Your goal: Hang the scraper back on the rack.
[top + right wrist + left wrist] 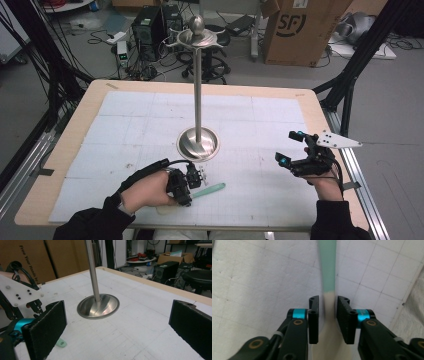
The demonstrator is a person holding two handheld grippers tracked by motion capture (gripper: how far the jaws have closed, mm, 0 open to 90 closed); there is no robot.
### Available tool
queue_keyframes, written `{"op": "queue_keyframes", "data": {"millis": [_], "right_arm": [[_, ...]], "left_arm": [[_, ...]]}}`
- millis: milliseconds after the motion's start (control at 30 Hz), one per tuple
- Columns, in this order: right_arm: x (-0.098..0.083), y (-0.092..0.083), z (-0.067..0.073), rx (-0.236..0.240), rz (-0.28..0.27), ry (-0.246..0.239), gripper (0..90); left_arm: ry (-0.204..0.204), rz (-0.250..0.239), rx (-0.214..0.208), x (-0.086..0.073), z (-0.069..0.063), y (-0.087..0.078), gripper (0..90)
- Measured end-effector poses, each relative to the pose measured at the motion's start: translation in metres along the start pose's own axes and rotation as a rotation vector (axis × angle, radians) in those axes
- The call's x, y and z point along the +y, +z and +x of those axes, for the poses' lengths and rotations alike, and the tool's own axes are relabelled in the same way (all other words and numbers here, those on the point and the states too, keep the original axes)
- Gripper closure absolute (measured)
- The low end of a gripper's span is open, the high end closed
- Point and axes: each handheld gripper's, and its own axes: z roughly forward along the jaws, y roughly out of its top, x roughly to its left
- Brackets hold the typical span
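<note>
Here, one green spatula [209, 190], one steel stand [198, 142], two grippers, left [196, 176], right [291, 147].

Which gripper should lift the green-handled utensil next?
Left. The left gripper already has the utensil between its nearly closed jaws, while the right gripper is open and well off to the side.

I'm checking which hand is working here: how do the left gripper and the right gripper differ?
The left gripper has its fingers drawn close around the green-and-cream utensil; the right gripper has its fingers spread wide with nothing between them. The left sits low at the mat; the right is raised above it. Both have black fingers and teal fittings.
</note>
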Motion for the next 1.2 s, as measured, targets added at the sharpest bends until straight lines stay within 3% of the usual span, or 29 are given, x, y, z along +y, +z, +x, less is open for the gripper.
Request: {"op": "queue_keyframes", "data": {"millis": [33,200,333,433,500,533,567,600,767,800,833,1000,1067,1200], "right_arm": [[0.000,0.000,0.000,0.000,-0.002,0.001,0.4],[-0.001,0.000,0.000,-0.002,0.002,0.001,0.5],[-0.001,0.001,0.000,0.000,0.007,0.001,0.4],[-0.001,0.002,0.000,0.001,0.007,-0.001,0.4],[-0.001,0.002,-0.001,-0.001,0.006,-0.002,0.4],[-0.001,0.002,-0.001,-0.001,0.006,-0.002,0.4],[-0.001,0.002,-0.001,-0.002,0.008,0.000,0.4],[-0.001,0.002,-0.001,-0.002,0.008,0.000,0.4],[-0.001,0.001,-0.001,-0.005,0.005,0.002,0.5],[-0.001,0.001,-0.001,-0.006,0.005,0.002,0.4],[-0.001,0.001,-0.001,-0.006,0.005,0.002,0.5],[-0.001,0.002,-0.001,-0.007,0.007,0.001,0.4],[-0.002,0.004,-0.001,-0.005,0.011,0.001,0.4],[-0.002,0.004,-0.002,-0.006,0.012,-0.001,0.4]], "left_arm": [[-0.001,0.001,-0.004,0.000,0.000,0.000,79.1],[0.001,-0.012,-0.022,-0.002,0.003,0.000,80.0],[0.032,-0.036,-0.015,-0.006,0.001,-0.001,80.2],[0.037,-0.065,-0.017,-0.010,0.003,-0.002,80.2],[0.016,-0.115,-0.022,-0.016,0.009,-0.008,80.2],[0.016,-0.115,-0.022,-0.016,0.009,-0.008,80.2],[-0.006,-0.162,-0.023,-0.021,0.013,-0.014,80.2],[-0.006,-0.162,-0.023,-0.021,0.013,-0.014,80.2],[-0.070,-0.313,-0.028,-0.040,0.023,-0.030,80.1],[-0.107,-0.385,-0.023,-0.048,0.029,-0.037,80.0],[-0.107,-0.385,-0.023,-0.048,0.029,-0.037,80.0],[-0.245,-0.576,0.024,-0.071,0.046,-0.050,80.0],[-0.270,-0.632,0.027,-0.078,0.051,-0.056,80.0],[-0.256,-0.765,0.015,-0.090,0.053,-0.068,80.1]]}}
